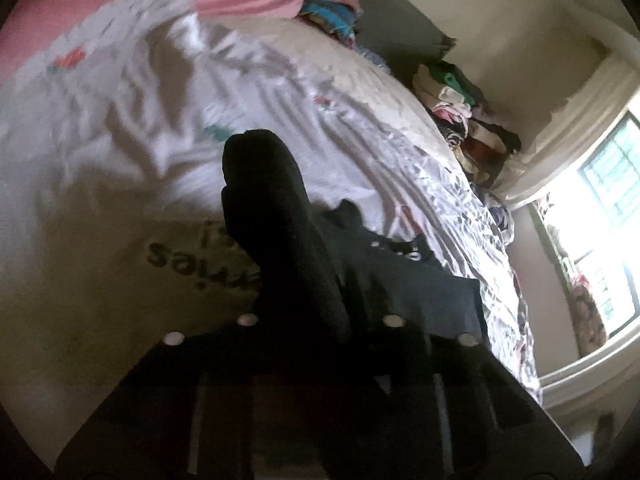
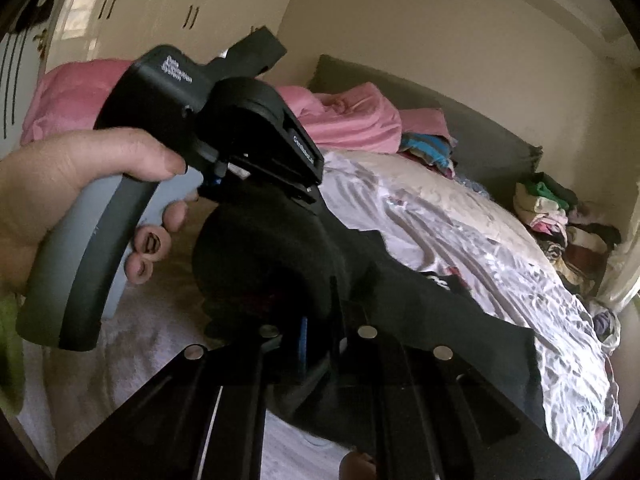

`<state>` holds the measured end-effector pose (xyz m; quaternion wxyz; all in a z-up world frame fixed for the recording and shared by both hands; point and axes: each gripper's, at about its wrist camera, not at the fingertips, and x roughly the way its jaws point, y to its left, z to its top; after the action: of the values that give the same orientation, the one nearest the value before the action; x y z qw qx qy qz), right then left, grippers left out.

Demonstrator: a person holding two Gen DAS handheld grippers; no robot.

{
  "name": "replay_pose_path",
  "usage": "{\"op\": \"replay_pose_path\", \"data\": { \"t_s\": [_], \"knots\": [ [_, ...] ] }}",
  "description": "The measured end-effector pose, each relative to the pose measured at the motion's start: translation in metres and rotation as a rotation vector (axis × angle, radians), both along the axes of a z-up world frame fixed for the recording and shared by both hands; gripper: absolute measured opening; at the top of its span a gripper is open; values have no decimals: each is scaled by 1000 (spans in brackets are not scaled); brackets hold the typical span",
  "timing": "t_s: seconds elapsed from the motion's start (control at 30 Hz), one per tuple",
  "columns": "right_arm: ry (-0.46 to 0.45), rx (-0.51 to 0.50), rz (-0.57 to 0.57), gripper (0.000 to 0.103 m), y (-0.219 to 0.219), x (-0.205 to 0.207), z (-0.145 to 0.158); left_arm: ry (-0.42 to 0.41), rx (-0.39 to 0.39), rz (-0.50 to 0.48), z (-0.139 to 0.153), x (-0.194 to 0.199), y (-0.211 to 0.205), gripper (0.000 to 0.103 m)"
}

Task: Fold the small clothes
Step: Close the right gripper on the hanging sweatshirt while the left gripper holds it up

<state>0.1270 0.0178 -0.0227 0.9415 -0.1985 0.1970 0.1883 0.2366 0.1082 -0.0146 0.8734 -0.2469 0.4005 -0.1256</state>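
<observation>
A small black garment (image 1: 404,276) with white print is lifted above the bed; it also shows in the right wrist view (image 2: 432,312). My left gripper (image 1: 320,312) is shut on the black garment, whose bunched cloth rises over the fingers. In the right wrist view the left gripper's body (image 2: 224,120) is held in a hand at the left, with the cloth hanging under it. My right gripper (image 2: 320,320) is shut on the same garment, and its fingers are hidden in dark cloth.
The bed is covered by a rumpled white patterned sheet (image 1: 360,128), with a beige printed cloth (image 1: 120,264) near me. Pink bedding (image 2: 352,120) and folded clothes (image 2: 428,148) lie at the head. A clothes pile (image 1: 468,120) sits by the wall, beside a bright window (image 1: 608,208).
</observation>
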Motion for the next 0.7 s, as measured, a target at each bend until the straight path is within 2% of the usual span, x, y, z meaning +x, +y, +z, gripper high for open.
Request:
{"op": "replay_pose_path", "data": {
  "t_s": [0.2,0.33,0.7],
  "knots": [
    [-26,94,-45,7,-34,-10,14,-75,38,-39,39,-9,-36,14],
    [-44,150,-81,7,-58,-17,21,-102,58,-62,55,-12,-61,14],
    [-66,234,-150,6,-105,-30,30,-135,90,-74,73,-24,-115,14]
  ]
}}
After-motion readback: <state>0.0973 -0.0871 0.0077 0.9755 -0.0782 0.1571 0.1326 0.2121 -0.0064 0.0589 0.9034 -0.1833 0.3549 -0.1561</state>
